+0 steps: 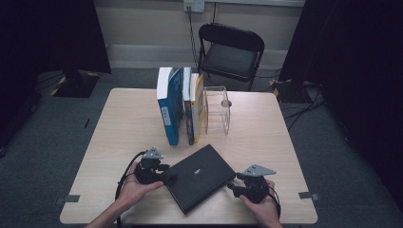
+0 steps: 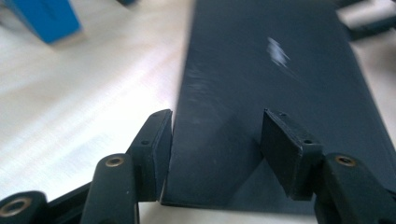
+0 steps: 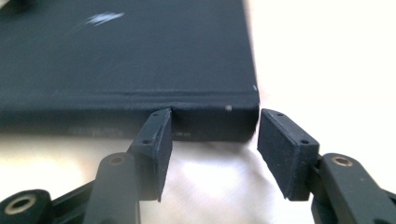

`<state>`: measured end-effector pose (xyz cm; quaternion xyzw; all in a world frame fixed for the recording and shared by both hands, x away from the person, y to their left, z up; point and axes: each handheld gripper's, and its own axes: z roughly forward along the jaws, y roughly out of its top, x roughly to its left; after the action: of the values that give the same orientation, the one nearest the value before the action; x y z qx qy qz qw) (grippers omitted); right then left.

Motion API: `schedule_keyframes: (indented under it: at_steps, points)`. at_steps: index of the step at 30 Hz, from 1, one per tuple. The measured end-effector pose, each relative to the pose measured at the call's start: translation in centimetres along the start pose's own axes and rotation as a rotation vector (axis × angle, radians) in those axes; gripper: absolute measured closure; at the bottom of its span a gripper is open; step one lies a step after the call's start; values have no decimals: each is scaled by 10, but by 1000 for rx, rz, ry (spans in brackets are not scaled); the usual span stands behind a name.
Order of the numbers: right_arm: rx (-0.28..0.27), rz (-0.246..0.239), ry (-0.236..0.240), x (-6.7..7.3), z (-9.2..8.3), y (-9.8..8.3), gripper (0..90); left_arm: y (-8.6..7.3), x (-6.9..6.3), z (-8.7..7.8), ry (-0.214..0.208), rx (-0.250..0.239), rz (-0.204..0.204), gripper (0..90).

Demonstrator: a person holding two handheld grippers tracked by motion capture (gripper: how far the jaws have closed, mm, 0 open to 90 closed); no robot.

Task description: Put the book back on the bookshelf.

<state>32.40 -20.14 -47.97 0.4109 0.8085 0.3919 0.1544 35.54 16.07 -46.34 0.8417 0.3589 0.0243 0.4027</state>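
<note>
I am at a pale wooden square table with a two-jaw black gripper in each hand, and a flat black hardcover book lies face up and turned at an angle on the near part of the table, between my hands. My left gripper sits at the book's left corner; seen along its own jaws, my left gripper has one pad against the book's edge and the other over the cover, with a gap left, so the jaws stand apart and nothing is squeezed. My right gripper is at the book's right corner; in its own view, my right gripper faces the book's spine, one pad just in front of the spine and the other past the corner, jaws apart and pressing nothing. Farther back on the table, a row of upright books, blue, dark and yellow, stands against a clear plastic bookend rack. Beyond the table stands a black folding chair on grey carpet.
</note>
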Motion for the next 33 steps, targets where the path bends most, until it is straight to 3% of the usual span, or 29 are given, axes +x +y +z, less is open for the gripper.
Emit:
schedule_keyframes:
  at_steps: [4, 8, 10, 12, 14, 16, 19, 23, 27, 30, 32, 33]
  points:
    - [-9, 23, -77, -10, 13, 13, 457, -5, -10, -2, -36, 19, -4, 461]
    - [-25, 43, -109, -14, 19, 19, 448, -5, -5, -4, -82, 19, -14, 523]
    - [-31, 56, -106, -14, 18, 21, 441, -1, -1, -1, -100, -1, -43, 529]
    - [-20, 44, -79, -7, 14, 19, 441, 5, 1, 5, -77, 2, -52, 473]
    - [-12, 44, -68, -4, 12, 16, 446, 10, 4, 13, -67, 5, -56, 479]
    - [5, 37, -44, 2, 10, 11, 451, 16, 7, 20, -92, 2, -73, 497]
    - [19, 17, -38, 8, 12, 8, 463, 20, 5, 24, -69, 2, -74, 501]
    - [20, 31, -17, 5, 12, 8, 443, 17, 3, 22, -69, 1, -88, 499]
    - [14, 21, -57, 5, 14, 10, 482, 10, -5, 17, -105, 29, -71, 488]
    - [-1, 29, -90, 3, 16, 14, 497, -1, -11, 16, -208, 59, -107, 489]
    - [-11, 29, -96, 2, 18, 19, 496, -3, -19, 14, -165, 28, -117, 483]
    - [-11, 29, -96, 2, 18, 19, 496, -2, -19, 15, -165, 37, -112, 483]
